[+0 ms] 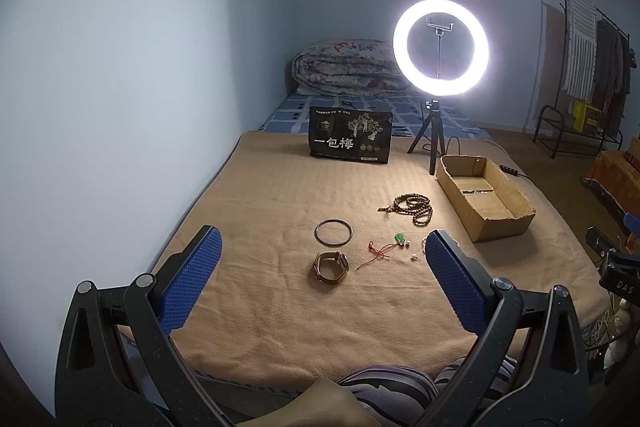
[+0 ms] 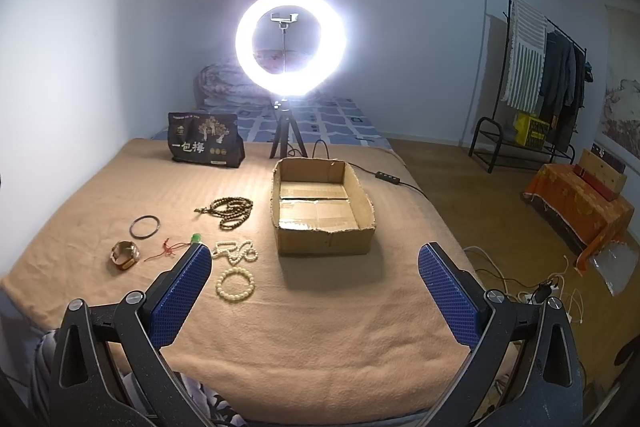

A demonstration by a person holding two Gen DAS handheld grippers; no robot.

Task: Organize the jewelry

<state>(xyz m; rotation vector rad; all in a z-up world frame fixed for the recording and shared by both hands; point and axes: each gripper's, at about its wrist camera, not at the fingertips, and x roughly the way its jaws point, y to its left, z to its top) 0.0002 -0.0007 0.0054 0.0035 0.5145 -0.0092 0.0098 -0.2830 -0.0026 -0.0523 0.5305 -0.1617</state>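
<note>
Jewelry lies spread on a tan blanket (image 1: pixel 280 211). A brown-strap watch (image 1: pixel 330 267) (image 2: pixel 125 255), a dark bangle (image 1: pixel 334 232) (image 2: pixel 145 226), a red cord with a green pendant (image 1: pixel 384 249) (image 2: pixel 176 247) and a string of brown wooden beads (image 1: pixel 414 209) (image 2: pixel 232 211) lie left of an open cardboard box (image 1: pixel 484 195) (image 2: pixel 320 207). A white bead necklace (image 2: pixel 236 251) and a pale bead bracelet (image 2: pixel 235 282) show in the right wrist view. My left gripper (image 1: pixel 322 247) hangs open above the watch. Near the box front, my right gripper (image 2: pixel 314 259) is open too, holding nothing.
A lit ring light on a tripod (image 1: pixel 440 43) (image 2: pixel 290 43) and a black printed bag (image 1: pixel 350 141) (image 2: pixel 206 141) stand at the blanket's far end. A folded quilt (image 1: pixel 344 67) lies behind. A clothes rack (image 2: pixel 532 75), an orange-covered stand (image 2: pixel 580 203) and floor cables (image 2: pixel 540 287) are at right.
</note>
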